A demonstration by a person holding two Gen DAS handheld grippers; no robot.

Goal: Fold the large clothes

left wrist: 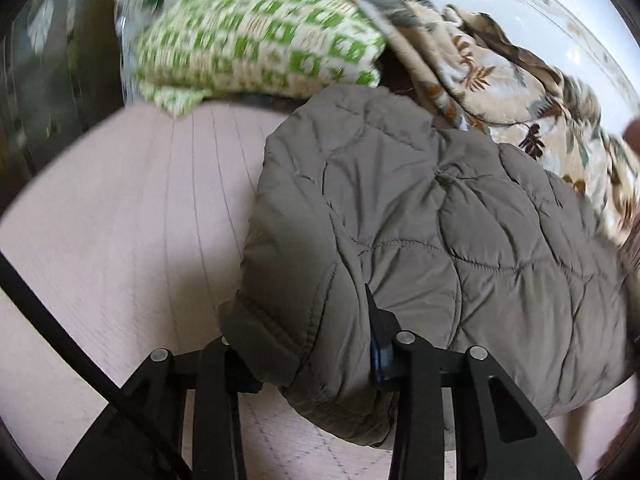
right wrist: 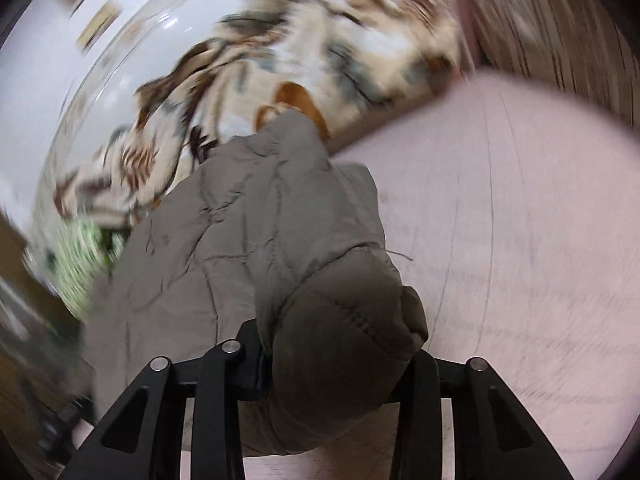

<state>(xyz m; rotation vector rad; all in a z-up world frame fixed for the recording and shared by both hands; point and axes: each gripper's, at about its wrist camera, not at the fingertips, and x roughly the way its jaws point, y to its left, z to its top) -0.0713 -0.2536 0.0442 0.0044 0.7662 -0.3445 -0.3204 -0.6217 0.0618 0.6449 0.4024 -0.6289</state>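
Bedding fills both views: a pale pink bed sheet with thin stitched lines (left wrist: pixel 132 216) takes up the left and lower part of the left wrist view and the right half of the right wrist view (right wrist: pixel 520 216). Behind it a cream blanket printed with brown and grey leaves (left wrist: pixel 480 80) is heaped along the upper right of the left view and across the top centre of the right view (right wrist: pixel 280 64), much smeared there. A green-and-cream patterned folded cloth (left wrist: pixel 260 40) lies at the upper left of the left view; a green blur at the left edge of the right view is probably the same piece.

On the sheet, centre and lower right in the left view, sits the grey-brown quilted puffer jacket (left wrist: pixel 440 208), bunched into a thick padded mass that reaches back to touch the leaf blanket. In the right view it runs from the centre down to the bottom edge (right wrist: pixel 248 240).

The black left gripper (left wrist: pixel 312 360) has its jaws clamped on a thick roll of the jacket's edge at the bottom of its frame. The black right gripper (right wrist: pixel 340 364) likewise pinches a fat padded corner between its jaws.

By the look of it the step in hand is carrying a gripped edge over to make a fold, both corners held at once. The next move likely calls for bringing the two corners across together, keeping them level, and laying the padding flat on the jacket's body before letting go, since the puffy fill will tend to spring back.
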